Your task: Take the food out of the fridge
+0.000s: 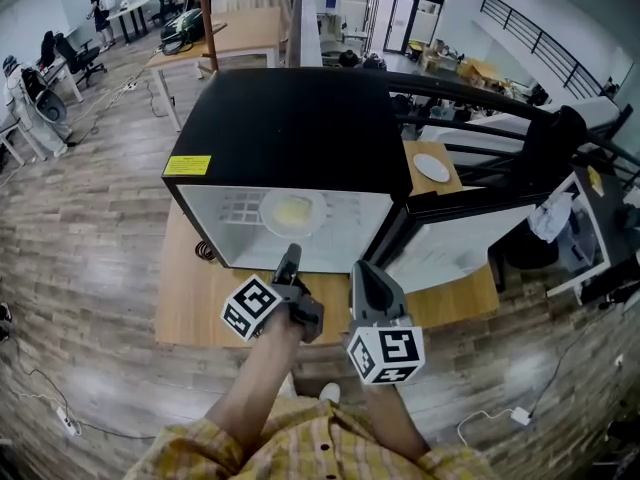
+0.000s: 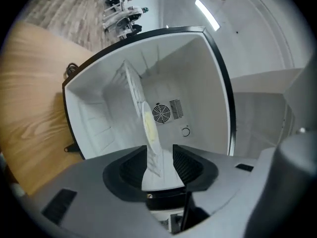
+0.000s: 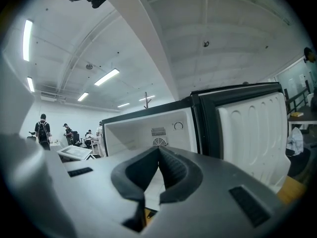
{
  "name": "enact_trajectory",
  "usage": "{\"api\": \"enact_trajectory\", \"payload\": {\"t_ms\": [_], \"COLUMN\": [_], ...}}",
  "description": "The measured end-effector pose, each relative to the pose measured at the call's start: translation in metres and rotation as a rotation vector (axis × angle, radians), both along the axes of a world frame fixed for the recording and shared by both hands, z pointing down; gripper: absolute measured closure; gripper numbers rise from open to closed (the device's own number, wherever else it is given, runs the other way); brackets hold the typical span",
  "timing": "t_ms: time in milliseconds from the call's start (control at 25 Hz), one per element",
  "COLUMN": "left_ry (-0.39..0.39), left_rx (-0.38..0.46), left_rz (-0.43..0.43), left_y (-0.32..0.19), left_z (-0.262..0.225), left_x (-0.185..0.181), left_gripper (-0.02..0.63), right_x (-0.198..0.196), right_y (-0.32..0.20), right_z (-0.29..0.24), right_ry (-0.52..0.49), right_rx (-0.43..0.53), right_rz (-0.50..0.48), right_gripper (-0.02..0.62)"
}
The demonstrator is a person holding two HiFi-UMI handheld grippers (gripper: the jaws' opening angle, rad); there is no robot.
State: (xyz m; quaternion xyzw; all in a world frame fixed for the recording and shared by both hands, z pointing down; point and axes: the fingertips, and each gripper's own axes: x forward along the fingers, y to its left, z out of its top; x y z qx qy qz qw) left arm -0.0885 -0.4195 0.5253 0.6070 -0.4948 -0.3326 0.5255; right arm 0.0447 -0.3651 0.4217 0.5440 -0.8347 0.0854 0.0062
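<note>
A black mini fridge (image 1: 290, 118) stands on a wooden table (image 1: 190, 308) with its door (image 1: 450, 243) swung open to the right. Inside, a white plate (image 1: 292, 211) of pale yellow food rests on a wire shelf. My left gripper (image 1: 290, 255) points into the fridge opening just in front of the plate, open with nothing between its jaws. In the left gripper view the picture is rolled, and the plate (image 2: 148, 128) and shelf (image 2: 130, 83) show edge-on beyond the gripper (image 2: 159, 155). My right gripper (image 1: 358, 266) hangs beside it, shut and empty (image 3: 159, 150), facing the fridge interior (image 3: 148, 130).
The open door (image 3: 252, 133) stands to the right of my right gripper. A second white plate (image 1: 432, 167) lies on a small table behind the door. A coiled cable (image 1: 205, 252) lies at the fridge's left foot. Desks, chairs and people stand far off at the back left.
</note>
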Motion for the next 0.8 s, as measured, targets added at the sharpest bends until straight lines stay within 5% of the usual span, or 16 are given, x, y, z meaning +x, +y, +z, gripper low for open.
{"api": "enact_trajectory", "payload": {"t_ms": [280, 720, 800], "left_ry": [0.226, 0.281, 0.289], "left_rx": [-0.065, -0.101, -0.087], "left_rz": [-0.095, -0.116, -0.114], "left_y": [-0.028, -0.061, -0.063], "left_z": [0.026, 0.046, 0.041], "left_x": [-0.002, 0.002, 0.002], "left_gripper": [0.451, 0.475, 0.551], "right_x": [0.004, 0.012, 0.013], "right_y": [-0.009, -0.023, -0.024], "right_z": [0.001, 0.003, 0.002], "right_ry": [0.004, 0.004, 0.003], "right_rx": [0.000, -0.005, -0.006], "right_rz": [0.026, 0.056, 0.058], "right_gripper": [0.594, 0.594, 0.594]}}
